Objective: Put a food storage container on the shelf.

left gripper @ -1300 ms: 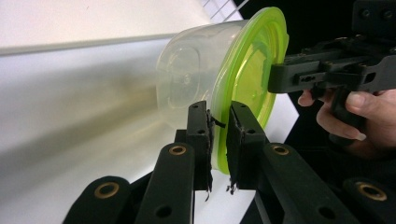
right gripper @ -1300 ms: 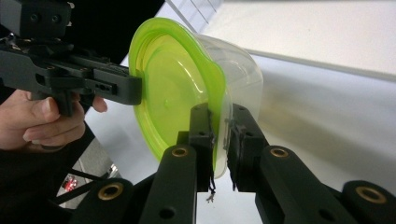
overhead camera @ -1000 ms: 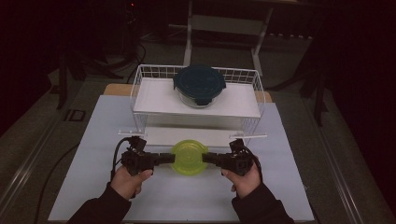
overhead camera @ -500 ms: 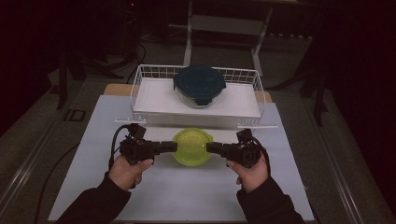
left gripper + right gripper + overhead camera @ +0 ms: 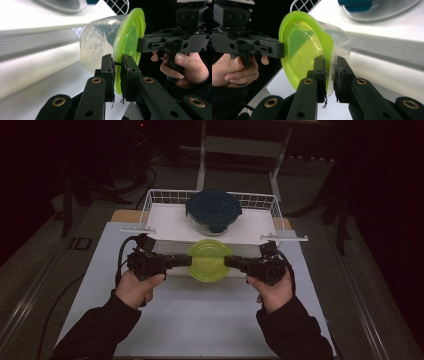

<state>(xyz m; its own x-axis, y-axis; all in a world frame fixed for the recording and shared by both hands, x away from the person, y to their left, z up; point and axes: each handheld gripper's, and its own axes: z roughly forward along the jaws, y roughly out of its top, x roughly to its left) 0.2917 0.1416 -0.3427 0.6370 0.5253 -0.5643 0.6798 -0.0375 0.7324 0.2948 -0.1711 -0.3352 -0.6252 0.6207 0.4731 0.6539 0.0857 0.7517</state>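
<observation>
A clear plastic container with a lime-green lid point(image 5: 209, 259) hangs in the air just in front of the white wire basket point(image 5: 150, 202). My left gripper point(image 5: 188, 261) is shut on the lid's left rim, and my right gripper point(image 5: 228, 261) is shut on its right rim. In the left gripper view the jaws point(image 5: 117, 75) pinch the green lid's edge point(image 5: 130, 37), with the clear tub point(image 5: 100, 42) to their left. From the right gripper view, the jaws point(image 5: 330, 75) clamp the green lid point(image 5: 302, 50) at its rim, and the other gripper point(image 5: 249, 45) holds the far side.
A glass bowl with a dark blue lid point(image 5: 214, 209) sits inside the wire basket on a white tray. The basket stands at the far end of a white table point(image 5: 200, 315). Dark floor and metal stand legs point(image 5: 202, 150) lie beyond.
Both hands have lifted the green-lidded container straight up off the table, and it now hangs level with the basket's front rim.
</observation>
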